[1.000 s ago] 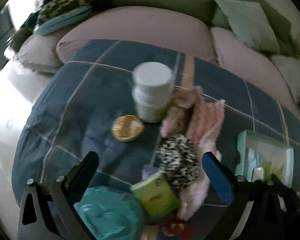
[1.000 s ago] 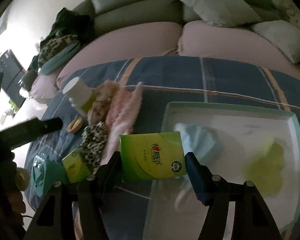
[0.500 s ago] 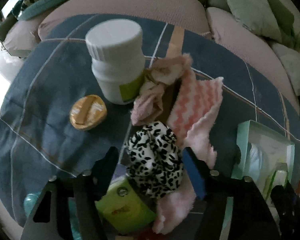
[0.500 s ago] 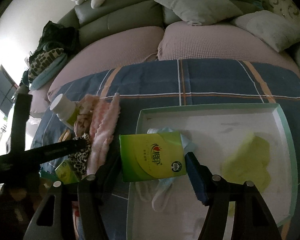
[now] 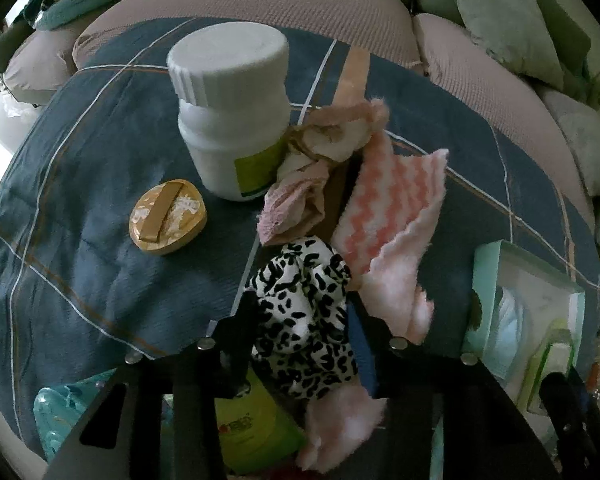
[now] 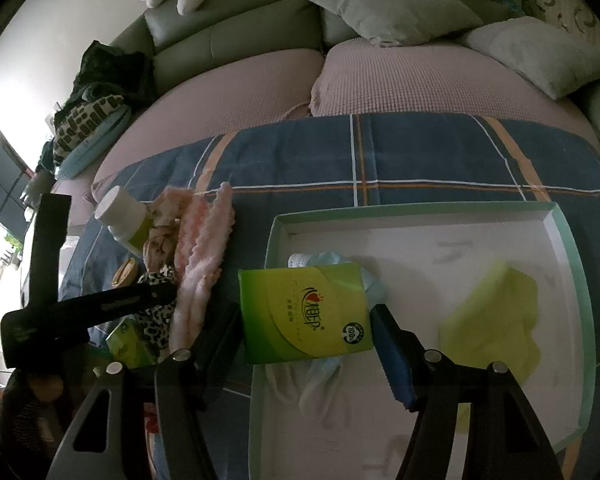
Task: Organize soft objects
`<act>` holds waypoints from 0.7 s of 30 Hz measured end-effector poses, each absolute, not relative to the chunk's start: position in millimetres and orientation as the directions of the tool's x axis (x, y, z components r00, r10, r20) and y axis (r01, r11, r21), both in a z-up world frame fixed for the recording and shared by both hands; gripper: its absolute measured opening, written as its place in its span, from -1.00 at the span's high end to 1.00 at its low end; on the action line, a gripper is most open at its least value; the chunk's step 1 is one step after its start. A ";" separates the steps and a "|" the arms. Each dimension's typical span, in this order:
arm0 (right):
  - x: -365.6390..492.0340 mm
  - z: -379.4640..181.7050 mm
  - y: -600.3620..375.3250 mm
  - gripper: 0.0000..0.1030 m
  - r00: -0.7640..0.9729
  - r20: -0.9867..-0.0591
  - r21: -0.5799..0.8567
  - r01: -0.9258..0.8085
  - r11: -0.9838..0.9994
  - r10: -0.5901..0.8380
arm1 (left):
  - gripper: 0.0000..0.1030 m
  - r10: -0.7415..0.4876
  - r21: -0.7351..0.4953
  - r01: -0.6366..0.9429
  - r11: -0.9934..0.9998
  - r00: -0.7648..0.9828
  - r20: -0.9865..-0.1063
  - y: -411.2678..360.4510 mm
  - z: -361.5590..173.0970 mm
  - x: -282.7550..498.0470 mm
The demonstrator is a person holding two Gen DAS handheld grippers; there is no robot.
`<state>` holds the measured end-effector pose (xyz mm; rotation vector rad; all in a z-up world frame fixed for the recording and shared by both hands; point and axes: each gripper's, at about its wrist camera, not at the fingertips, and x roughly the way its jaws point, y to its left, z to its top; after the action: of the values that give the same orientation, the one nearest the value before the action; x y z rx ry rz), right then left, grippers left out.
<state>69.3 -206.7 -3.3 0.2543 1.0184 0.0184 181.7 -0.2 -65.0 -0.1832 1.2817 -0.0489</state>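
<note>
1. Left hand-held gripper (image 5: 304, 320): pointed steeply down, its jaws have just been closing and now press both sides of the black-and-white spotted scrunchie (image 5: 304, 312).
2. Spotted scrunchie: lies on the blue plaid cloth (image 5: 100, 240), touching the pink zigzag towel (image 5: 392, 216) on its right and just in front of a crumpled pink-and-beige fabric piece (image 5: 316, 160).
3. Right hand-held gripper (image 6: 306, 316): held part-wide, clamped on a green tissue pack (image 6: 304, 316), which hangs over the near left corner of the tray.
4. Pale green tray (image 6: 420, 212): sits on the plaid cloth, well to the right of the towel; inside are a light blue soft item (image 6: 332, 260), partly hidden behind the tissue pack, and a yellow-green cloth (image 6: 496, 312) toward the right.
5. White bottle (image 5: 232, 108): upright, screw cap on, touching the crumpled fabric piece.
6. Round gold tin (image 5: 168, 216): flat on the cloth, near the bottle's left front.
7. Second green pack (image 5: 252, 428) and a teal item (image 5: 60, 412): at the near edge, under the left hand-held gripper's body.
8. Sofa with cushions (image 6: 392, 0): behind the cloth.
</note>
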 end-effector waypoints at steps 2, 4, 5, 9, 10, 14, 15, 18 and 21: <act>69.6 -3.5 -206.5 -0.31 0.527 -0.839 0.219 0.103 0.970 0.133 | 0.18 -0.142 -0.169 -0.069 0.983 0.288 -0.947 1.9 -63.1 181.5; 69.6 -3.6 -206.6 -0.31 0.526 -0.840 0.219 0.102 0.970 0.134 | 0.19 -0.149 -0.178 -0.074 0.981 0.291 -0.945 3.8 -61.5 181.2; 69.6 -3.8 -206.9 -0.31 0.526 -0.840 0.218 0.103 0.970 0.133 | 0.19 -0.150 -0.180 -0.075 0.981 0.292 -0.944 6.3 -59.0 178.1; 69.8 -4.3 -207.3 -0.31 0.521 -0.843 0.218 0.107 0.970 0.132 | 0.24 -0.146 -0.181 -0.086 0.980 0.312 -0.939 13.3 -52.2 174.6; 69.7 -4.4 -207.4 -0.31 0.521 -0.843 0.219 0.108 0.970 0.132 | 0.24 -0.148 -0.184 -0.088 0.979 0.317 -0.937 15.8 -50.2 173.3; 69.6 -4.1 -207.1 -0.31 0.522 -0.843 0.222 0.109 0.969 0.134 | 0.27 -0.149 -0.190 -0.096 0.977 0.325 -0.934 23.7 -45.8 166.0; 69.6 -4.1 -206.9 -0.31 0.522 -0.842 0.222 0.108 0.969 0.135 | 0.27 -0.150 -0.191 -0.098 0.977 0.326 -0.933 25.1 -45.1 165.0; 69.9 -4.4 -207.2 -0.31 0.521 -0.843 0.222 0.108 0.969 0.135 | 0.28 -0.151 -0.193 -0.102 0.976 0.328 -0.933 28.3 -43.4 163.2; 69.8 -4.9 -208.0 -0.31 0.521 -0.843 0.222 0.114 0.968 0.132 | 0.30 -0.151 -0.195 -0.104 0.975 0.332 -0.931 31.1 -41.1 161.9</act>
<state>69.8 -208.0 -4.9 0.2637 1.0262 0.0111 161.9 31.1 -41.1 -0.2362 1.2356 -0.0310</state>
